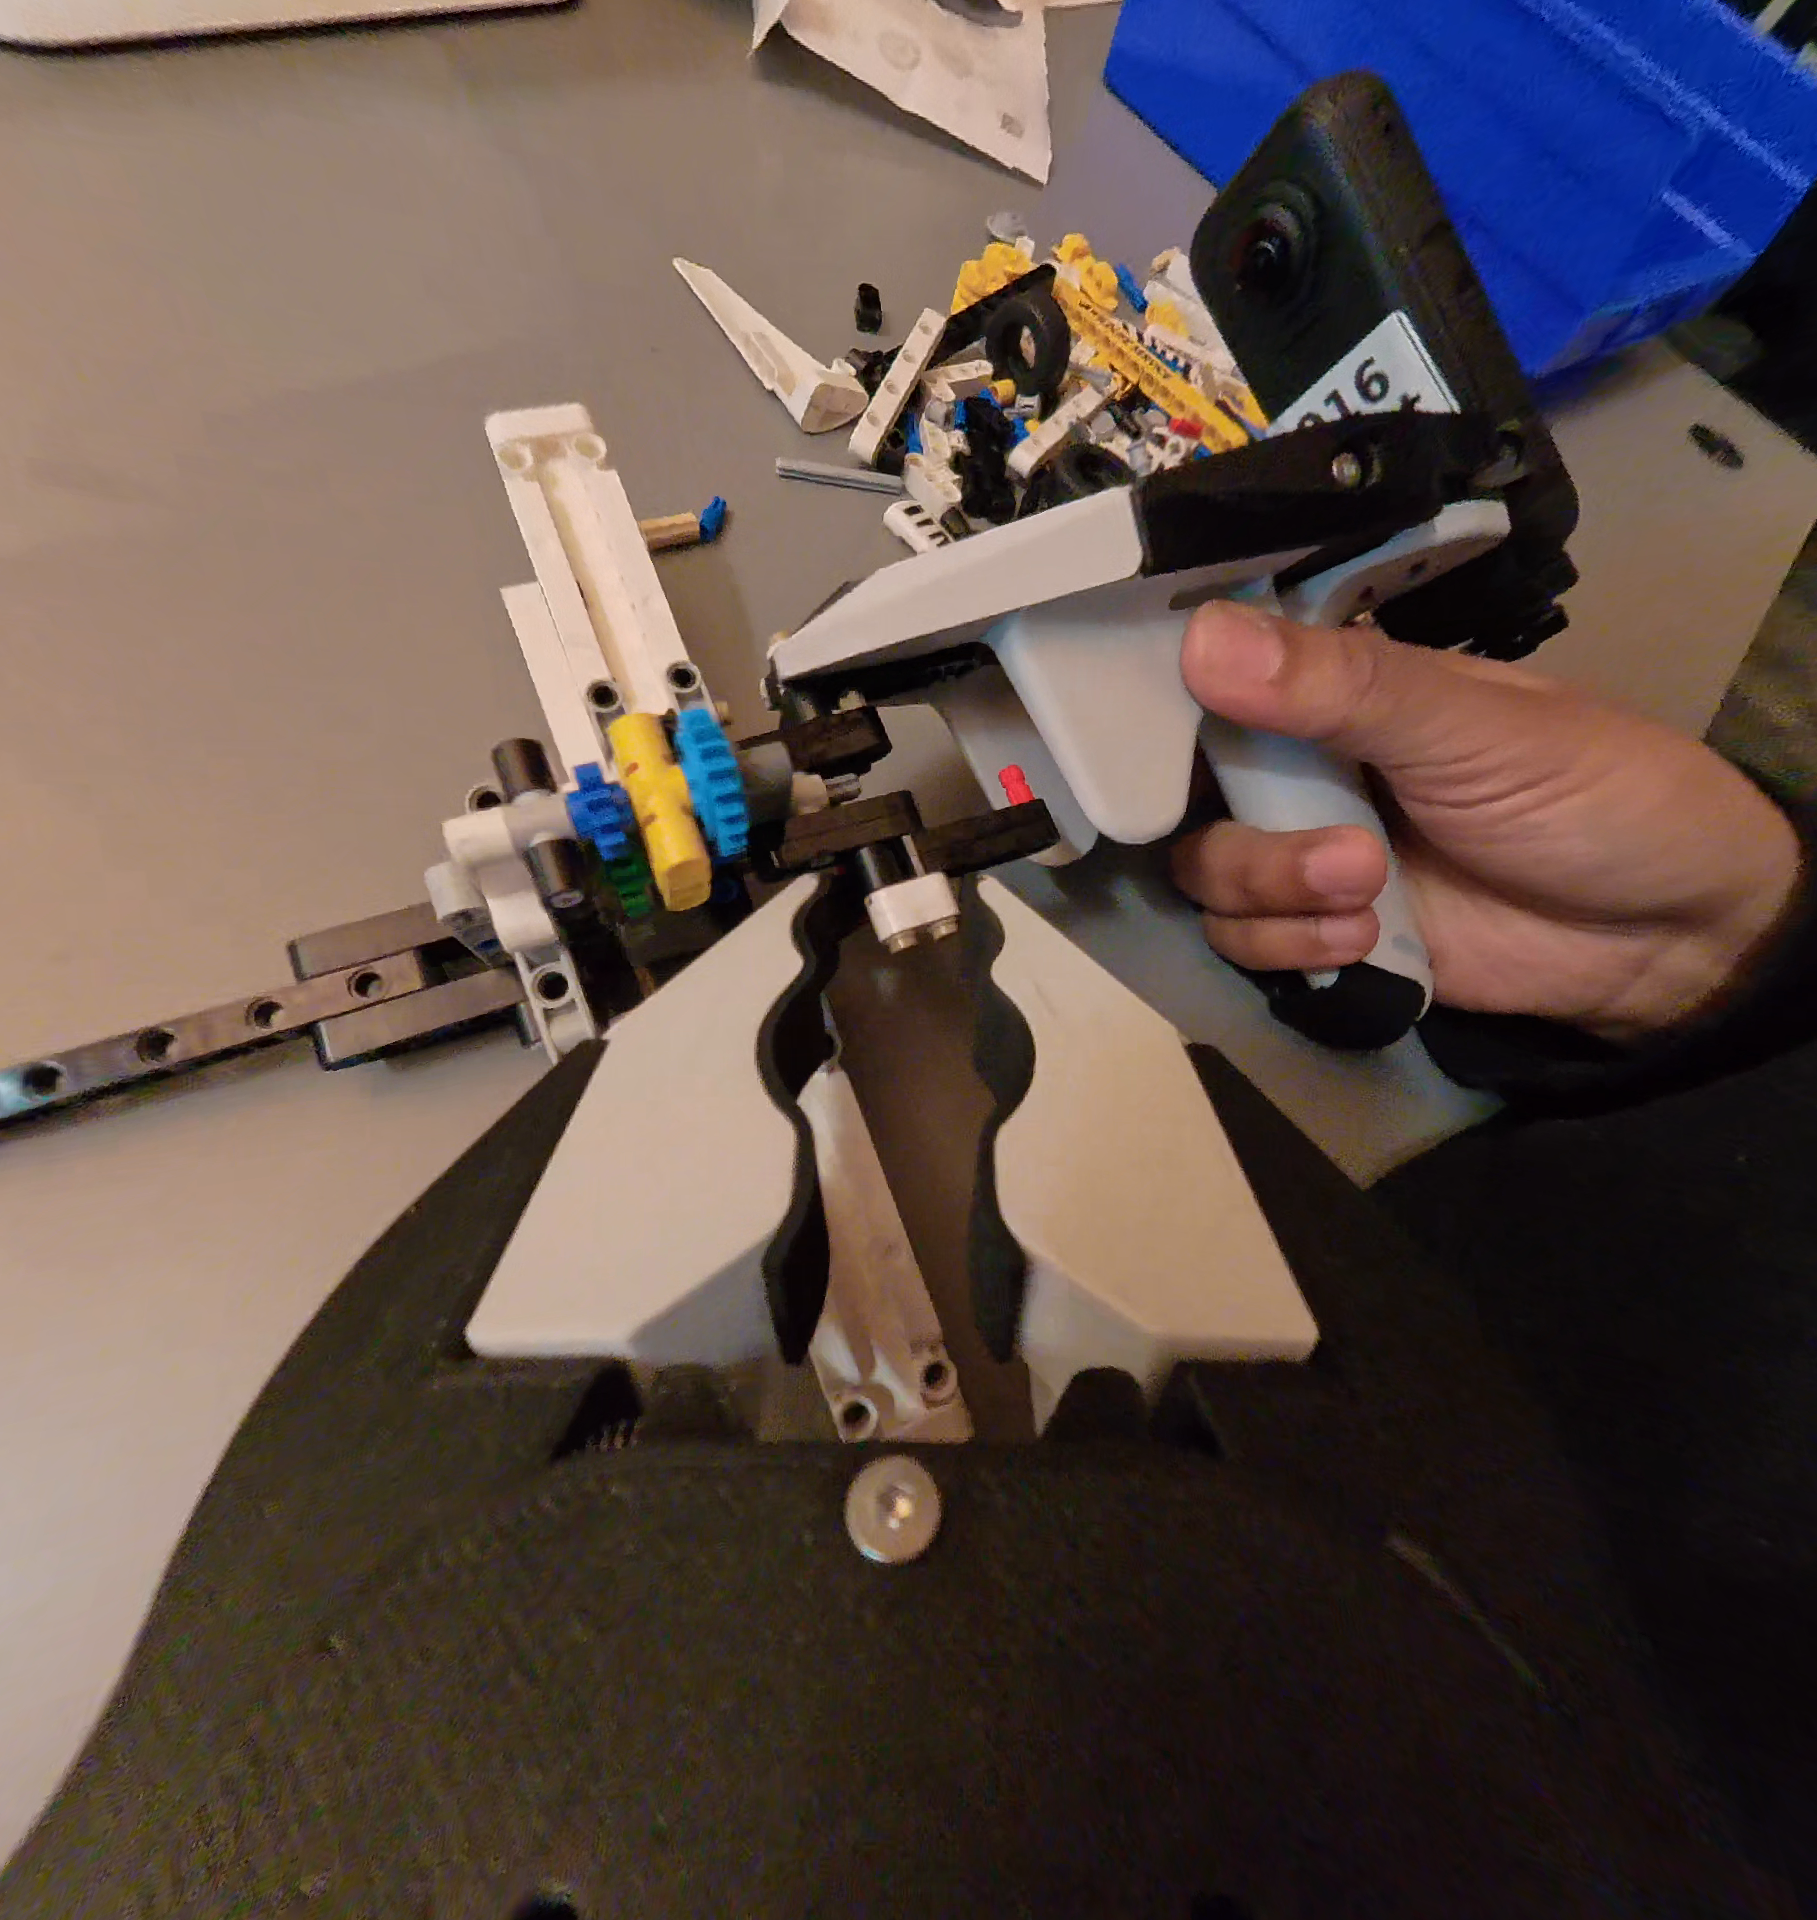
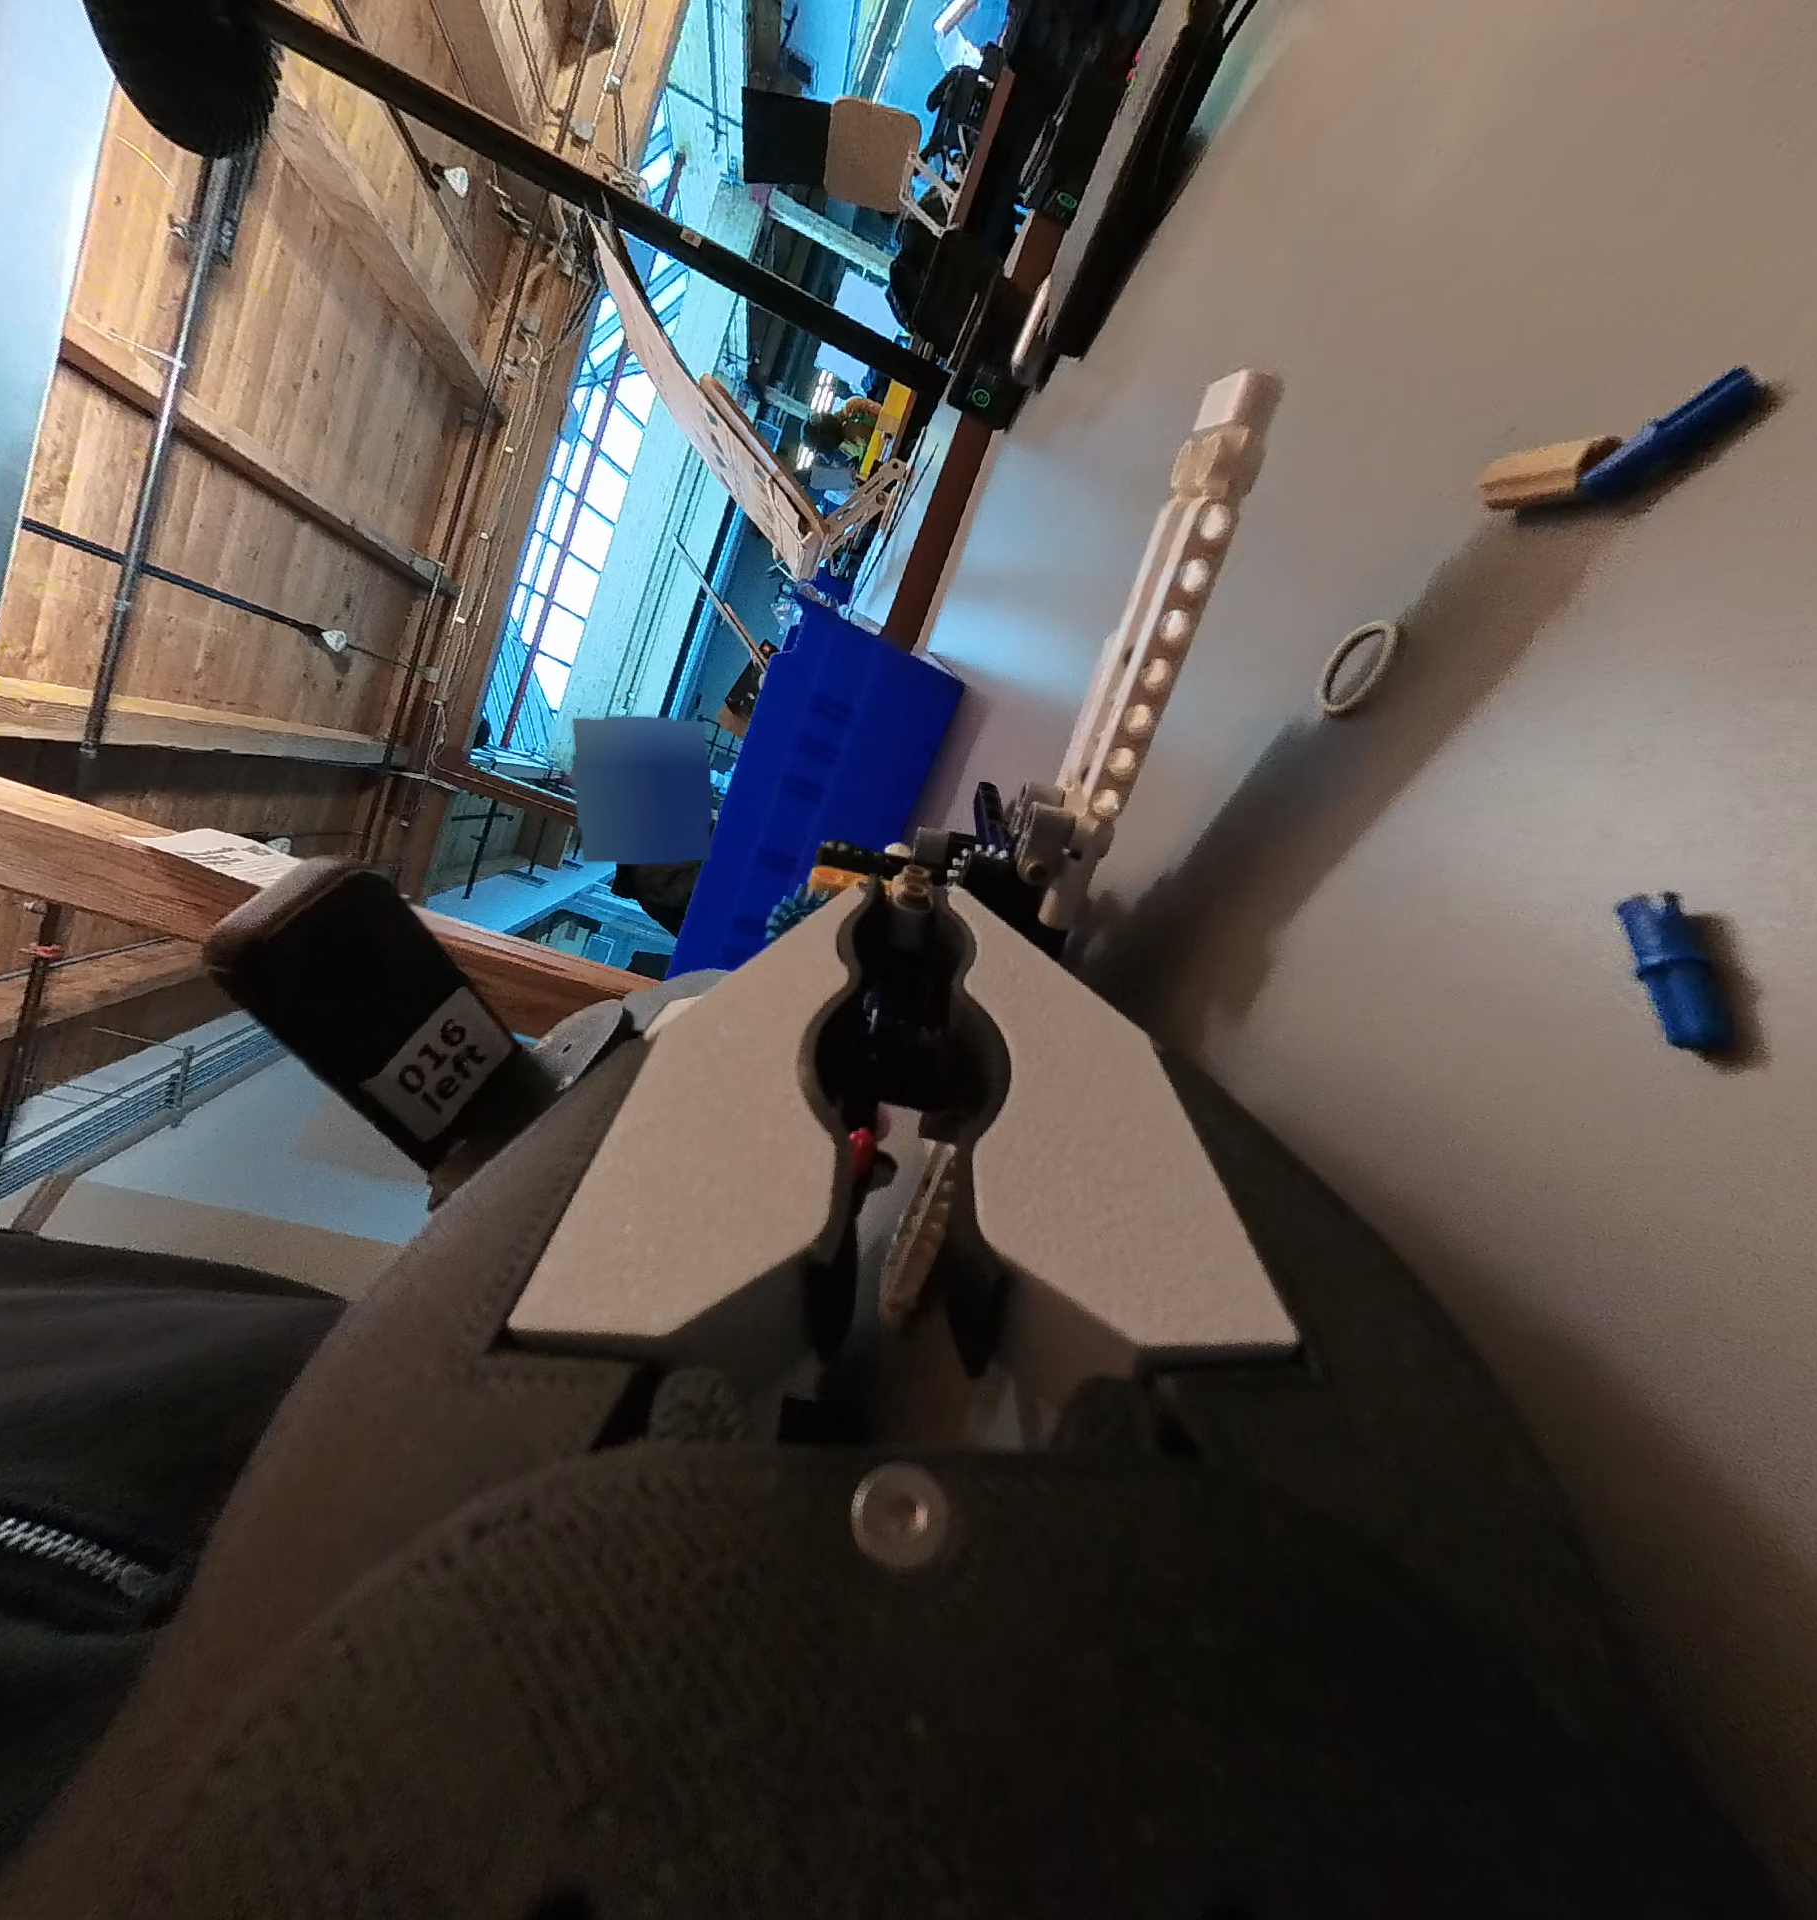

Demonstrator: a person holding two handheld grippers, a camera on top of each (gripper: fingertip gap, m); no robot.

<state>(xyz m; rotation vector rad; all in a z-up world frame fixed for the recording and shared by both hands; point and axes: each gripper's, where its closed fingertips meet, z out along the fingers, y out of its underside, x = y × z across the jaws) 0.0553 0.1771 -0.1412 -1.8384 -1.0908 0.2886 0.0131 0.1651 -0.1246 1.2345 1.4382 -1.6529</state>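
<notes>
The left claw, parted, flanks a white plastic connector; the right claw clamps the geared brick assembly, steadying it on the grey tabletop.

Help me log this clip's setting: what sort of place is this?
Probably a workshop or lab hall with a building-toy bench: a grey table bears a heap of small plastic parts and a half-built geared model, beside a blue bin; behind are timber walls and tall windows.

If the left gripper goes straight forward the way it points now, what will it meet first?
Most likely the small white block at the tips of the left gripper, and just beyond it the black fingers of the right gripper at the brick model's blue gear. Depth is uncertain.
</notes>
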